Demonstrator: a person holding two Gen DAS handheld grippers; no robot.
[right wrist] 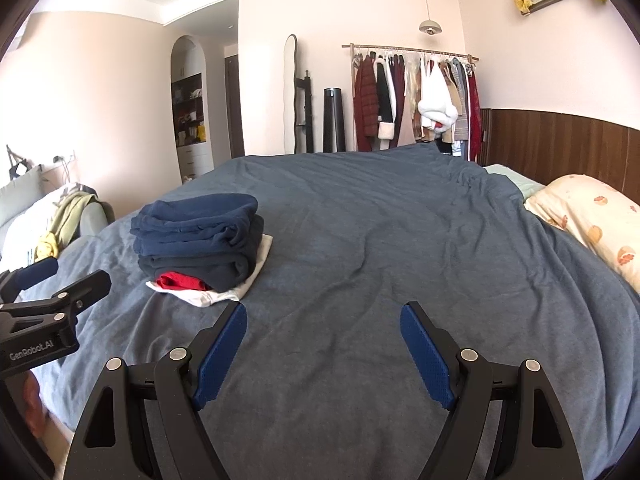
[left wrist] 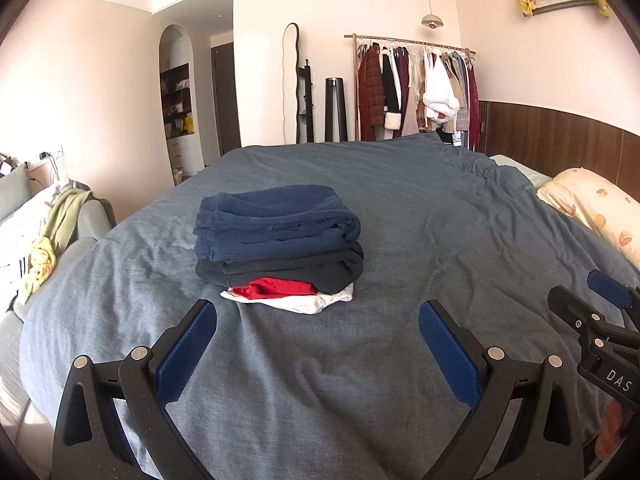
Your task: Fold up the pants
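Short of the stack [left wrist: 276, 248], left gripper [left wrist: 318, 312] and right gripper [right wrist: 323, 316] both spread, empty, above grey-blue bedspread [left wrist: 440, 220]; stack: two folded pants atop, red and white garments beneath, mostly hidden.

Two black hand-held grippers with blue ribbed pads hover side by side, angled gently downward. The left gripper [left wrist: 318, 316] holds its jaws spread wide with nothing between them; the right gripper [right wrist: 323, 320] does likewise. Each device's side shows in the other's view.
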